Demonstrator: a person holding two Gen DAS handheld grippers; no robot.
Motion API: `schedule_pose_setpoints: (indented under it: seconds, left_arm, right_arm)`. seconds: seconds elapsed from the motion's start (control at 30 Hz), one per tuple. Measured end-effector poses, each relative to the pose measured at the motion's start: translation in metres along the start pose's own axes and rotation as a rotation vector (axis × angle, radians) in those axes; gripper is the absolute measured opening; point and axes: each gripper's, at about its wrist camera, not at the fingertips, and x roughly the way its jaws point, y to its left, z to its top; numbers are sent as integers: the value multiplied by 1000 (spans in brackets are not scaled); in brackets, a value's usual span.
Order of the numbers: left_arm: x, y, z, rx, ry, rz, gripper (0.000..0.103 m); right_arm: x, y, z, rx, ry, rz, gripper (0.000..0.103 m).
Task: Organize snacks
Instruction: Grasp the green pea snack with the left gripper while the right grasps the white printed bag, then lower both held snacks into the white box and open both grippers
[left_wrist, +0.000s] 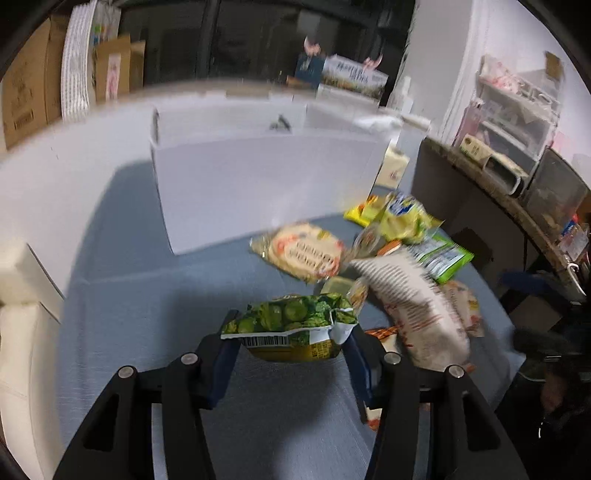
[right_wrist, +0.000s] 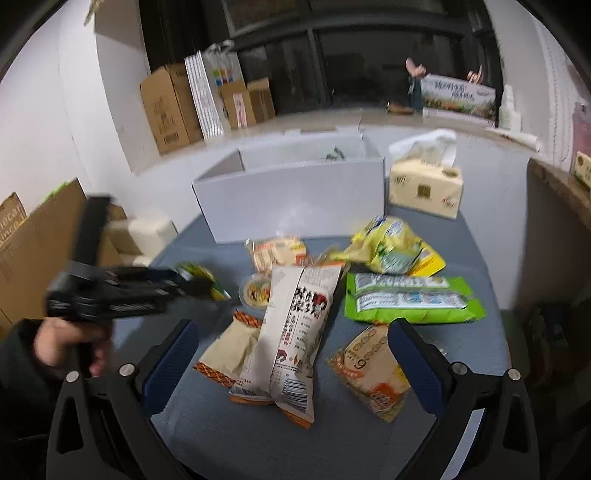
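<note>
Clearly the left gripper (left_wrist: 291, 343) pinched a light, crinkly green snack bag (left_wrist: 291, 325) by its crumpled sides, a soft, slippery hold, while the right gripper (right_wrist: 291, 354) gaped empty.

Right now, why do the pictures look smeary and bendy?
Left wrist view: the snack pile looks streaked, especially the white striped bag, while the green snack bag between the fingers stays sharper. Right wrist view: the left gripper and hand are smeared. Both views: the fisheye curves the white box and darkens the corners.

Tissue pack (right_wrist: 426, 188) by table; cardboard boxes (right_wrist: 170, 107) behind.
</note>
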Motion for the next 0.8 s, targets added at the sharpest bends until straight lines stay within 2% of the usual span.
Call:
schedule_pose_setpoints:
  seconds: [0.17,0.4,0.43,0.47,0.5,0.53,0.57,0.63,0.8]
  left_arm:
    - [-33,4,2,-10,-60,-8,58]
    - [-55,17,1,-37,-108,-29,58]
    - [-54,18,1,-40,-107,-22,58]
    - [-53,19,0,-43,-106,-22,58]
    - [-53,20,-1,-50,-105,-28,58]
    - [-52,20,-1,-55,-106,-31,58]
    - [-52,20,-2,-55,-107,-31,58]
    - [-54,19,-2,-49,-114,-28,58]
    - [-65,20,8,-47,-170,-41,58]
  right_arm:
    - [34,3,5,4,95,-20,103]
    - [70,0,11,60,192,24,103]
    - [76,-2,12,76,209,43,100]
    - [82,-4,12,89,228,65,85]
    - [87,-5,12,95,242,67,75]
    - [93,-5,10,87,258,38,56]
    - [95,-5,9,78,265,26,43]
    - [89,-8,7,92,244,48,39]
    - [45,-10,7,116,148,94,38]
